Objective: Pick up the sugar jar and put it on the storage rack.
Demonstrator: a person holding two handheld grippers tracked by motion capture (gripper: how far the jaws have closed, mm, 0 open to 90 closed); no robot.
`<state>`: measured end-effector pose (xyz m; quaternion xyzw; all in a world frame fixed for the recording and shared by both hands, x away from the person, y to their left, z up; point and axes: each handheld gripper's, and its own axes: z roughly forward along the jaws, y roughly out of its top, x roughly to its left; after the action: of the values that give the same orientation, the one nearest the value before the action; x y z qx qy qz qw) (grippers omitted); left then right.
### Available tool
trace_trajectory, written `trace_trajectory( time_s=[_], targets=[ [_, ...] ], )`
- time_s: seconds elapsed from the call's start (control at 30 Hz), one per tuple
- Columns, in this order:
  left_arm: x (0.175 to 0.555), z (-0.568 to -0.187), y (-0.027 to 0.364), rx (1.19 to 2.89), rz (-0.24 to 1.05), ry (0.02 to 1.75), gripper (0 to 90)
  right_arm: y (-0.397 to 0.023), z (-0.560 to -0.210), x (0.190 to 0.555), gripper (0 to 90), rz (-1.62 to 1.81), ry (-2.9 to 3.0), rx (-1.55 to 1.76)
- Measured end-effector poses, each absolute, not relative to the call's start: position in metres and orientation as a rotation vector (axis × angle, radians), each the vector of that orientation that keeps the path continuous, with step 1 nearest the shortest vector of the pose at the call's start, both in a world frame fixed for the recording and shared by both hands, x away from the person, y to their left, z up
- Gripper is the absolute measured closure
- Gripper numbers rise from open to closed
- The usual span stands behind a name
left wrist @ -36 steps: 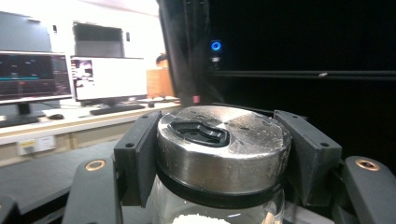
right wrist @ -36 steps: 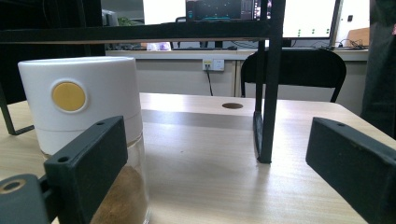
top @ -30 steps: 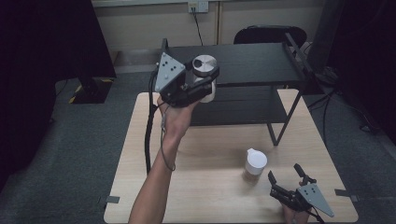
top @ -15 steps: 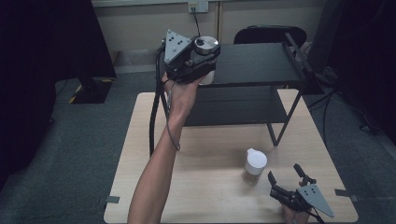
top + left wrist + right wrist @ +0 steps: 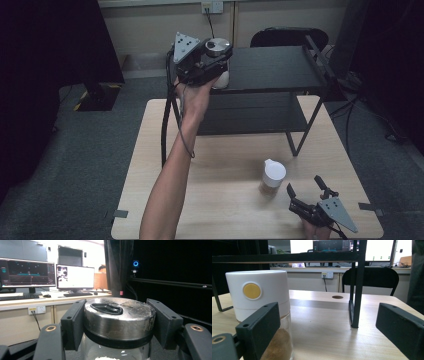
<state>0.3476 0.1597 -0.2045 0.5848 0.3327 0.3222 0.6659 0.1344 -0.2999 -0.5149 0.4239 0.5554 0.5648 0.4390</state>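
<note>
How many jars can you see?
2. A metal-lidded jar is clamped in the left gripper, raised at the near left corner of the black shelf's top. A white-lidded jar stands on the table, just beyond the open right gripper.

The glass jar (image 5: 117, 332) has a round steel lid (image 5: 218, 46) with a black handle on top, and some white grains inside. It stands upright, high at the left front corner of the black shelf (image 5: 280, 67), pinched at the lid between the left gripper (image 5: 212, 62) jaws.
</note>
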Motion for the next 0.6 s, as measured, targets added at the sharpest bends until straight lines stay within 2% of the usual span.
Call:
trace_trajectory(
  time_s=[0.37,0.6],
  targets=[
    [0.35,-0.206,0.162,1.321,0.725,0.742,34.0,-0.3,-0.515,0.134,4.0,1.403,1.378,1.052],
    [0.344,-0.215,0.155,1.285,0.776,0.773,4.0,-0.299,-0.515,0.134,4.0,1.402,1.377,1.052]
  ],
)
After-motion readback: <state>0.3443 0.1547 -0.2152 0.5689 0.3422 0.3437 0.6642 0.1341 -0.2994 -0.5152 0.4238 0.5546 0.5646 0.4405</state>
